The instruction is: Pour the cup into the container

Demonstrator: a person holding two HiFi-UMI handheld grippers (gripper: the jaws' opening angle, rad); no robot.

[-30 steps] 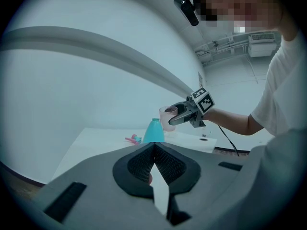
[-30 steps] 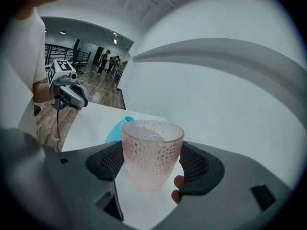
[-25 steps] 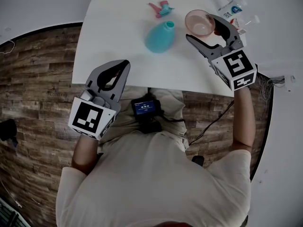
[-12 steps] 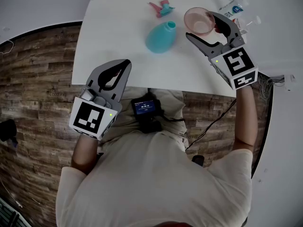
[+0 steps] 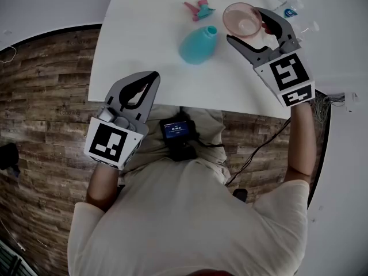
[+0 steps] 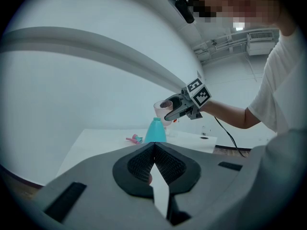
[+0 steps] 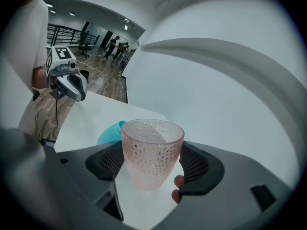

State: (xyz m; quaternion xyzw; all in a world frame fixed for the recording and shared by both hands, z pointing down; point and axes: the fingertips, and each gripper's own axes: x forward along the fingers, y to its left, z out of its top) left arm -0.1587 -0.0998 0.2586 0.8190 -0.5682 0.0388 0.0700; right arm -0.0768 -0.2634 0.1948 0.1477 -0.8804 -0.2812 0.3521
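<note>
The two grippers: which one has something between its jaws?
The right gripper: its jaws clamp the pink cup. The left gripper has shut, empty jaws.

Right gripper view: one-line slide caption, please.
The right claw clamps a dimpled pink glass cup above the white table, teal bottle beyond it at left.

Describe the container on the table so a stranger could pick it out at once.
On the white table, look left of the pink dimpled cup held in the right gripper. A squat teal bottle stands there, in front of a pink-and-teal spray head lying flat. It alone is pear-shaped, solid teal, with a narrow open neck.
</note>
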